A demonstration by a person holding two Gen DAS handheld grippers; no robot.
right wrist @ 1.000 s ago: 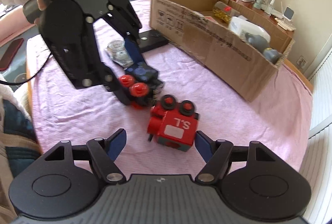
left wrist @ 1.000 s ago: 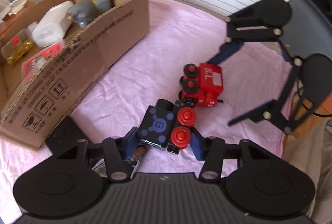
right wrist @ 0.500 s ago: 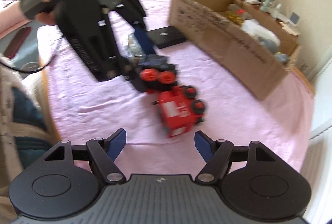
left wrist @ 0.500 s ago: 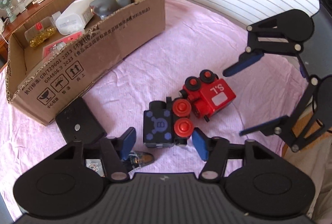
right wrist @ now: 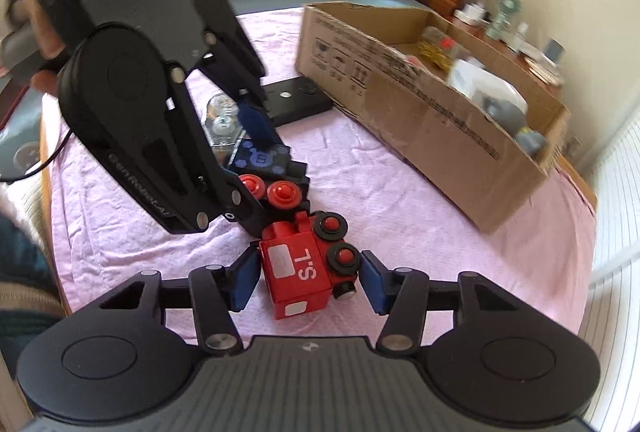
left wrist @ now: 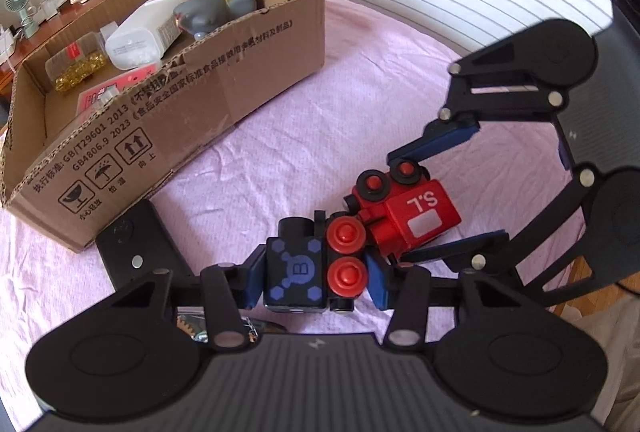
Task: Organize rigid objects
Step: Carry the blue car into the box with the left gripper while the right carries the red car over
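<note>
A black toy train car (left wrist: 296, 272) with blue hexagon print and red wheels lies on the pink cloth (left wrist: 340, 120). My left gripper (left wrist: 316, 282) is shut on it, blue pads pressed on both sides. Coupled to its front is a red toy engine (right wrist: 296, 272) marked "S.L", lying on its side. My right gripper (right wrist: 307, 282) straddles the engine with its jaws closing, and both pads touch it. In the left wrist view the right gripper (left wrist: 400, 206) comes in from the right over the engine (left wrist: 416, 212). In the right wrist view the left gripper (right wrist: 268, 172) holds the black car (right wrist: 262, 158).
An open cardboard box (left wrist: 224, 88) stands at the back left, holding a white container, a grey toy and other items. A flat black device (left wrist: 128, 244) lies against its near corner. A clear packet (right wrist: 222, 120) sits under the left gripper. A person's hand holds that gripper.
The left jaws opened briefly and have shut again on the black car. The right jaws have closed in onto the red engine, which has turned and now sits between the pads.
</note>
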